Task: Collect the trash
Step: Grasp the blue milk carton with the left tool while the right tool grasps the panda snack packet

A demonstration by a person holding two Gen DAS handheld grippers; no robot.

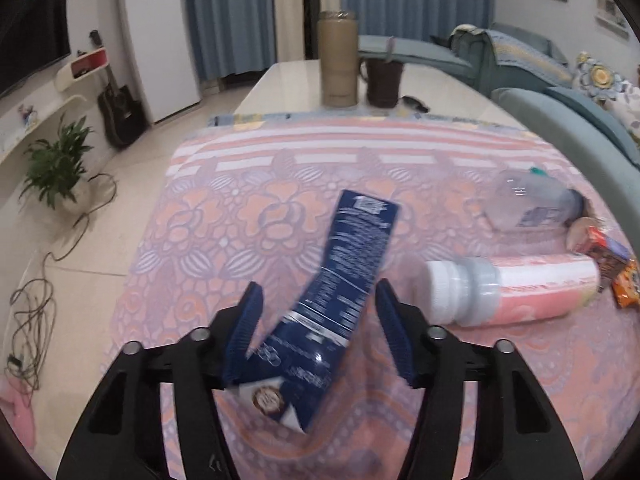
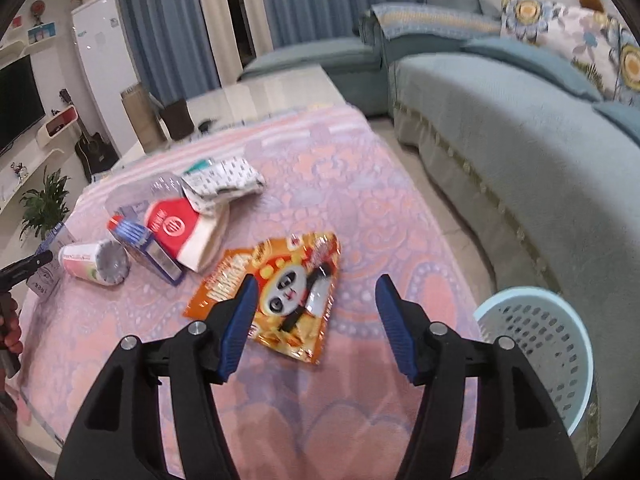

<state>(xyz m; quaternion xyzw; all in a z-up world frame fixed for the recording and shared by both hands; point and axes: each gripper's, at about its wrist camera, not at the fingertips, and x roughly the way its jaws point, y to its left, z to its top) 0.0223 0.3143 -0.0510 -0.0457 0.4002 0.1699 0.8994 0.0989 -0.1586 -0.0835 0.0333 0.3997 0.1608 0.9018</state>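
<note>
My left gripper (image 1: 318, 304) is open over the pink patterned tablecloth (image 1: 248, 208). A flattened dark blue carton (image 1: 340, 288) lies between its fingers, tilted, its lower end under the left finger (image 1: 246, 332). A pink bottle with a white cap (image 1: 508, 292) lies to the right, with a clear crushed bottle (image 1: 536, 204) beyond. My right gripper (image 2: 316, 304) is open just above an orange panda snack bag (image 2: 280, 292), which lies near its left finger. A light blue trash basket (image 2: 540, 356) stands on the floor at the right.
More trash lies left in the right wrist view: a pink bottle (image 2: 94, 264), a blue box (image 2: 146, 252), a red and white cup (image 2: 188, 236), a crumpled white bag (image 2: 224, 180). A tan flask (image 1: 337, 60) and dark cup (image 1: 383, 82) stand at the table's far end. A teal sofa (image 2: 520, 128) is at right.
</note>
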